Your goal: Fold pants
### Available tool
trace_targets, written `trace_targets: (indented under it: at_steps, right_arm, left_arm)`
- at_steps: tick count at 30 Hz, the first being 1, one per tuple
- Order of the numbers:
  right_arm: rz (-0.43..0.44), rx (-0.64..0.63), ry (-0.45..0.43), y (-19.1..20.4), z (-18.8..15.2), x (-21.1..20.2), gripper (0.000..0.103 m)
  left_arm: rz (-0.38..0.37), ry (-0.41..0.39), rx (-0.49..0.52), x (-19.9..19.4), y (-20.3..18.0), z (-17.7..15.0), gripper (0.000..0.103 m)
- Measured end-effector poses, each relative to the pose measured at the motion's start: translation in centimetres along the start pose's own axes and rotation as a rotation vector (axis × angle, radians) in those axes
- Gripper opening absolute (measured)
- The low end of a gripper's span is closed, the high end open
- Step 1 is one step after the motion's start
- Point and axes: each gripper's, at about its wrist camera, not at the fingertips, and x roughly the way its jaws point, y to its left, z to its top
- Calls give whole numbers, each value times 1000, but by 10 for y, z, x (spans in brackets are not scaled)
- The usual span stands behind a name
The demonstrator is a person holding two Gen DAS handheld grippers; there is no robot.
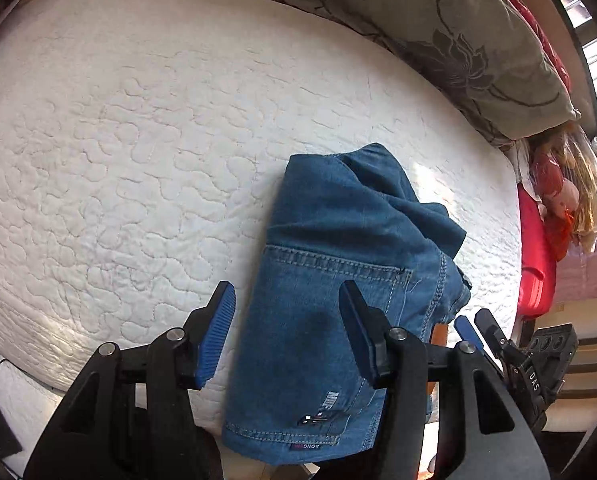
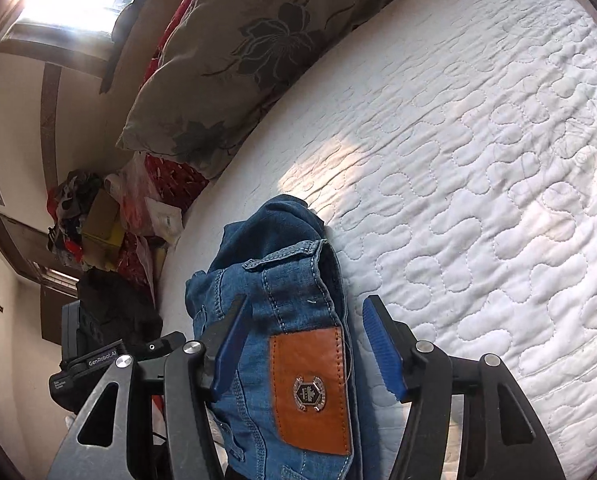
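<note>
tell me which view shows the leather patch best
Right wrist view: the leather patch faces the camera whole, badge and stitching clear. Left wrist view shows only an orange sliver past the jeans' edge.

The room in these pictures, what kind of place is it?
Most likely a bedroom in a home. The folded jeans lie on a white quilted mattress, a large flower-patterned pillow rests along its edge, and a doll lies beside the bed.

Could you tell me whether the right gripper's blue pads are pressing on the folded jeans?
Apart. The right wrist view shows the right gripper open, with quilt visible between one pad and the jeans.
</note>
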Motion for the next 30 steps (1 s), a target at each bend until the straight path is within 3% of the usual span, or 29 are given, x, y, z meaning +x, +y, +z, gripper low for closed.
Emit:
trace_targets:
  at_steps: [2, 3, 5, 7, 12, 15, 20, 23, 27, 28, 30]
  right_arm:
    - [-12, -68, -28, 10, 5, 7, 54]
    - [-37, -122, -29, 16, 7, 12, 45]
    - [-121, -173, 15, 15, 10, 32, 43]
    - [-153, -164, 49, 7, 12, 45, 43]
    - [-43, -105, 22, 1, 10, 21, 49]
    - [35, -50, 46, -12, -4, 5, 63]
    - [51, -27, 110, -26, -35, 7, 64]
    - [137, -9, 137, -18, -46, 14, 64]
    - [117, -42, 143, -5, -48, 18, 77]
    - [122, -31, 157, -5, -48, 21, 84]
    - [123, -37, 195, -5, -48, 28, 86]
  left_arm:
    - [15, -19, 18, 5, -13, 12, 53]
    - [49, -29, 36, 11, -20, 18, 53]
    - [145, -22, 68, 31, -25, 25, 53]
    - [182, 7, 78, 48, -24, 30, 56]
    - [77, -4, 38, 26, -2, 33, 56]
    - [-11, 14, 9, 11, 23, 19, 56]
    - [-117, 114, -45, 24, 51, -23, 57]
    - [-177, 134, -91, 27, 59, -44, 65]
    - [-173, 142, -48, 32, 41, -46, 73]
    - [-168, 146, -32, 34, 35, -48, 76]
    - [-160, 145, -27, 37, 33, -50, 80]
